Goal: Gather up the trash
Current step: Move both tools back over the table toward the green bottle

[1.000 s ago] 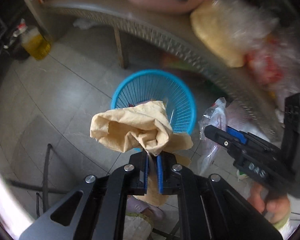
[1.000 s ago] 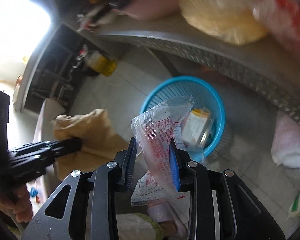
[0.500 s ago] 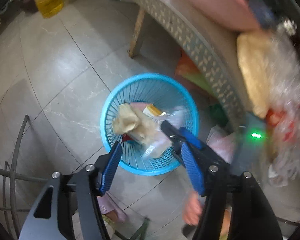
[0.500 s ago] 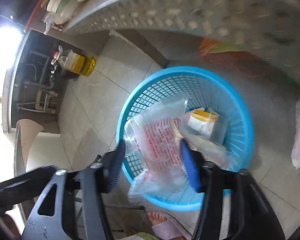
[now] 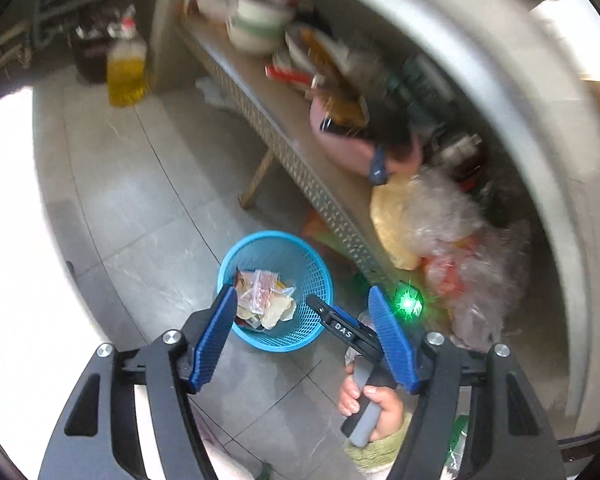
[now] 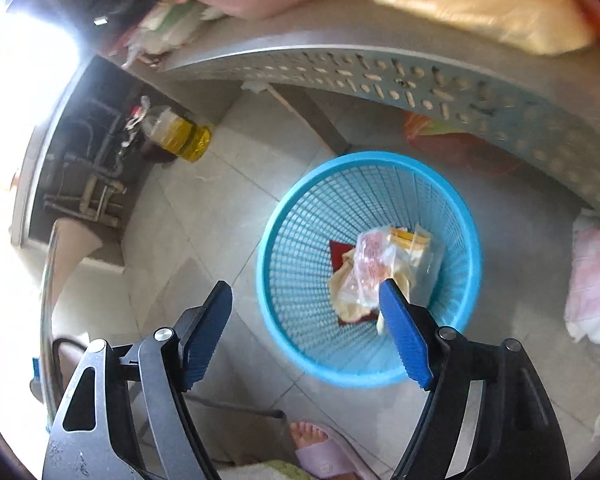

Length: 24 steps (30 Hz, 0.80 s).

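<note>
Your left hand-held gripper [image 5: 302,312] has its blue pads spread and still parting, with nothing between them; through the gap you look down on the blue mesh basket [image 5: 228,276] standing on the grey tiled floor [image 5: 140,200]. Your right hand-held gripper [image 6: 306,300] is likewise apart and widening, empty, its right-hand pad hanging over the basket's mouth. In the left wrist view that right gripper reaches in from the lower right, your hand [image 5: 374,398] wrapped round its grey handle.

The trash lies inside the basket: a clear plastic wrapper with red print [image 6: 370,260] sits on top of a crumpled beige paper [image 6: 342,292], with a yellow-and-white packet [image 6: 408,238] beside them and something dark red underneath.

The basket stands just beside the perforated edge of the desk [image 6: 340,66], which carries a pink bowl [image 5: 348,148], a yellow bag [image 5: 392,220] and crinkled plastic bags [image 5: 460,240]. A bottle of yellow oil [image 6: 180,136] stands on the floor well apart from the basket. Your foot in a pale slipper [image 6: 320,446] shows at the bottom.
</note>
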Each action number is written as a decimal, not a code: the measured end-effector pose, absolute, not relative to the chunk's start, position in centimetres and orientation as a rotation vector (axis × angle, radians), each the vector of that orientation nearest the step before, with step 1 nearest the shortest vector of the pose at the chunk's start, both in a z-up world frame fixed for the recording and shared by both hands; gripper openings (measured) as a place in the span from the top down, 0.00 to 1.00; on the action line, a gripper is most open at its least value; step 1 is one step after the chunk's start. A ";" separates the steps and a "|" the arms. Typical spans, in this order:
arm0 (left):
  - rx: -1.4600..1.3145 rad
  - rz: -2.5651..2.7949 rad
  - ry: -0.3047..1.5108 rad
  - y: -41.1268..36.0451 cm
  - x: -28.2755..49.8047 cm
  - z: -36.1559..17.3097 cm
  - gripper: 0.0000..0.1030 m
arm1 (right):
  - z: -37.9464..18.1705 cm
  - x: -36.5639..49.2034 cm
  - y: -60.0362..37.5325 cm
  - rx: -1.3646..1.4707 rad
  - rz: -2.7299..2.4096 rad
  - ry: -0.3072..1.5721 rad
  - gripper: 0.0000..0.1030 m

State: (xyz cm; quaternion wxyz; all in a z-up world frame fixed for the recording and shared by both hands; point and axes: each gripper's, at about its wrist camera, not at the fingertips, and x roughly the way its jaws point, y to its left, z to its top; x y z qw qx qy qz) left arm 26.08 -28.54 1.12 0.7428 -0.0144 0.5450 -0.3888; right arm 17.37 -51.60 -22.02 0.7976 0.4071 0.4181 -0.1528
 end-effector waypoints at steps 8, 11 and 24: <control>-0.085 -0.758 0.944 -12.7 17.1 4.9 0.30 | -12.0 16.4 -45.1 0.633 -0.154 0.807 0.30; -0.099 -0.694 0.912 -7.2 14.6 4.7 0.30 | -7.3 17.2 -41.7 0.548 -0.010 0.749 0.29; -0.158 -0.357 0.819 10.2 5.0 0.6 0.29 | 1.2 25.0 -14.9 0.056 0.774 0.804 0.17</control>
